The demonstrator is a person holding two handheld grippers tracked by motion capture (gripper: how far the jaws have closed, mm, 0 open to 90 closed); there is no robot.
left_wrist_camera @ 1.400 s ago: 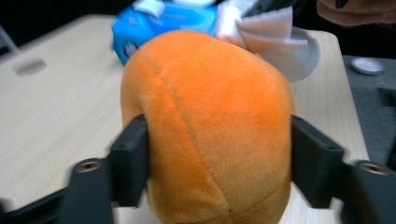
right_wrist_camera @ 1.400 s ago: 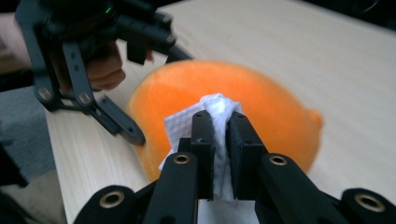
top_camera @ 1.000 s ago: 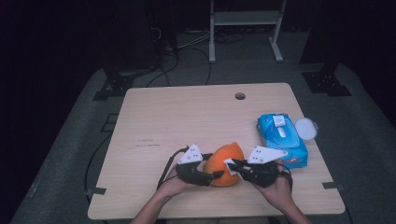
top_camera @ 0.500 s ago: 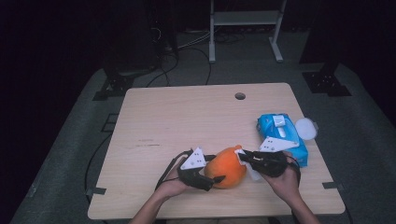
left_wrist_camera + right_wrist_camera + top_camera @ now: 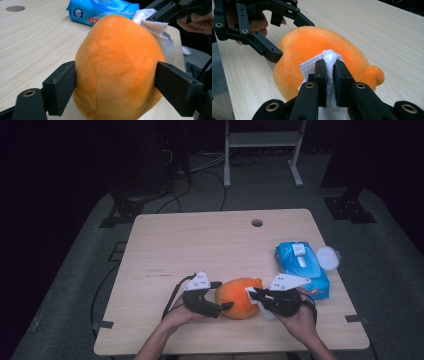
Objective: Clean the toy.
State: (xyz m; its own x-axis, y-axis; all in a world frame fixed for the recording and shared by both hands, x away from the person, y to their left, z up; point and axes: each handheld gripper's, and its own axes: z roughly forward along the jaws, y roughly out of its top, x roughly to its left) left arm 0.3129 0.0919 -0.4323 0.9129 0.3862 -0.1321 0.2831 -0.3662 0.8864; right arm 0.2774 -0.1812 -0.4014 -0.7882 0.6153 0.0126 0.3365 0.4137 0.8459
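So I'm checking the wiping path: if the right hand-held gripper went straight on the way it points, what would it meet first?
Most likely the orange plush toy: the right hand-held gripper already holds the white wipe against it.

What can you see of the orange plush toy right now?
The orange plush toy is rounded, soft and fuzzy, with a seam down its side and a small nub at one end. It lies near the table's front edge. The left gripper has just been opening, its jaws flanking the toy. The right gripper presses a white wipe against it.
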